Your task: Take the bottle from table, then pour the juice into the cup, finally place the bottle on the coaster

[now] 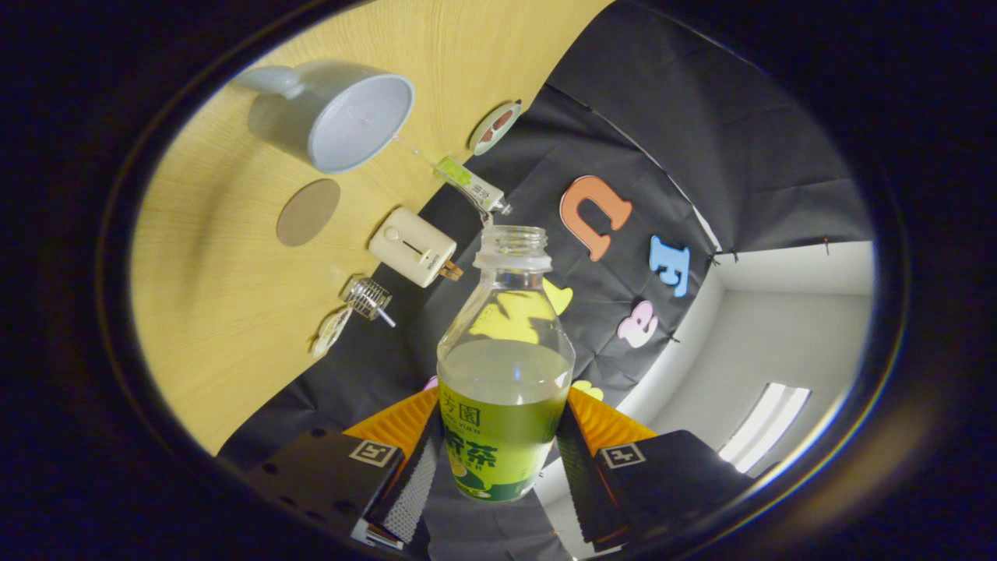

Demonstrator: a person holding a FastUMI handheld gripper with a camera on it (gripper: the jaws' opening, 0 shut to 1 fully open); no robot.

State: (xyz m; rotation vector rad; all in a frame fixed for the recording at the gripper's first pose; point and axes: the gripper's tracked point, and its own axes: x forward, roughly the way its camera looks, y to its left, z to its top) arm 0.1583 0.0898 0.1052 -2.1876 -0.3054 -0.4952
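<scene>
The gripper has its two fingers closed partway onto the bottle, pressing its labelled lower body from both sides, so the bottle sits between them with its uncapped neck pointing ahead. Pale juice fills roughly the lower half; the upper part is clear. The whole scene is rolled over, so the wooden table rises at about 10 o'clock from the bottle.

The cup, light blue with a handle, stands on that table at about 11 o'clock, well beyond the bottle's mouth, its open rim facing this way. Just below the cup lies the round brown coaster, bare.

Between coaster and bottle mouth, near the table's back edge, sits a cream box-shaped device. A small tube with a green label lies beyond the bottle's mouth at 12 o'clock, and a round disc sits farther along the edge. At 9 o'clock from the neck lie a small wire whisk-like object and a flat pale piece.
</scene>
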